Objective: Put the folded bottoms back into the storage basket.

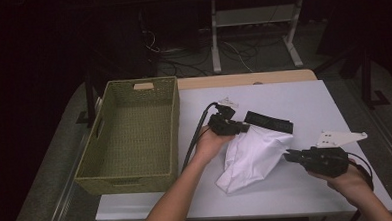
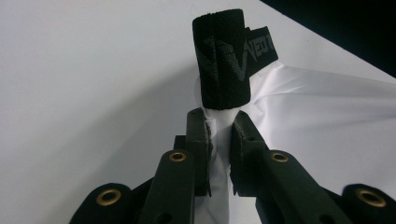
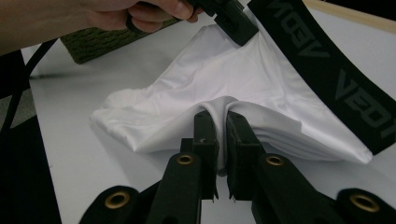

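Observation:
A pair of white underwear (image 1: 251, 155) with a black lettered waistband (image 1: 268, 121) lies partly lifted off the white table (image 1: 304, 106). My left gripper (image 1: 245, 128) is shut on the white cloth just below the waistband; in the left gripper view the fabric (image 2: 219, 140) is pinched between the jaws with the folded waistband (image 2: 222, 60) standing above them. My right gripper (image 1: 288, 156) is shut on the garment's right edge; the right gripper view has white cloth (image 3: 219, 109) bunched between its jaws, and the left gripper (image 3: 236, 25) holds the far corner beside the waistband (image 3: 336, 79).
A green woven basket (image 1: 167, 132) stands on the table's left side, close to my left forearm. A strip of wood-coloured table edge (image 1: 242, 79) runs along the back. Beyond the table are desk legs and cables (image 1: 231, 51) on a dark floor.

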A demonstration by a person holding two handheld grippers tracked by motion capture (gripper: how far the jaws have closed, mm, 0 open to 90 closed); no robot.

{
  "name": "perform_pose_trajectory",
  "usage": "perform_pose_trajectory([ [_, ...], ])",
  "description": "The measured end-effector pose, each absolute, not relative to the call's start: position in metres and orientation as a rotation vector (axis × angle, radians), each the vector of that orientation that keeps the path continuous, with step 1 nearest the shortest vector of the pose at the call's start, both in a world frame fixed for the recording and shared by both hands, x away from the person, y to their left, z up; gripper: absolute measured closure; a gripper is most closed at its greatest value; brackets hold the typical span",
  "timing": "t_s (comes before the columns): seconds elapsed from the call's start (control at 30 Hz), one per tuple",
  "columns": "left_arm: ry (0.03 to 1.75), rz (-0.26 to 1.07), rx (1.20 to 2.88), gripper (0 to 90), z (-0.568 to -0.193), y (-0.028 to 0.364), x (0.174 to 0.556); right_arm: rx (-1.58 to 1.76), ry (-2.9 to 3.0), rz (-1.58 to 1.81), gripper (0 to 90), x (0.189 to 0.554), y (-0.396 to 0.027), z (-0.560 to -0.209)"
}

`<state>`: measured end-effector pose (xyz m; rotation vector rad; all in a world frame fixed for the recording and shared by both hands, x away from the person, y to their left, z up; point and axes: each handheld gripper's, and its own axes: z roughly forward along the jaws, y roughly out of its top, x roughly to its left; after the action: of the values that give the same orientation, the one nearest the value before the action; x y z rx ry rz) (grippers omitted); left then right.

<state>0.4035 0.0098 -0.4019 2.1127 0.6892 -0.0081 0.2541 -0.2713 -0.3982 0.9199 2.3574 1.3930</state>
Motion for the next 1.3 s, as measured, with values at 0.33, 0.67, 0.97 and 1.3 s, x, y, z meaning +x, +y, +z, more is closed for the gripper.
perform_pose_trajectory([
  [0.33, 0.684, -0.004, 2.101, 78.9, -0.373, 0.010, 0.403, 0.887, 2.321, 1.437, 82.8, 0.267, -0.262, -0.375],
  [0.67, 0.671, 0.047, 2.069, 78.8, -0.330, 0.018, 0.401, 0.804, 2.305, 1.466, 82.8, 0.283, -0.242, -0.337],
  [0.97, 0.673, 0.090, 2.033, 78.8, -0.295, 0.034, 0.402, 0.727, 2.296, 1.479, 82.8, 0.297, -0.226, -0.300],
  [1.3, 0.671, 0.150, 2.008, 78.8, -0.259, 0.053, 0.401, 0.667, 2.288, 1.508, 82.7, 0.310, -0.209, -0.264],
])
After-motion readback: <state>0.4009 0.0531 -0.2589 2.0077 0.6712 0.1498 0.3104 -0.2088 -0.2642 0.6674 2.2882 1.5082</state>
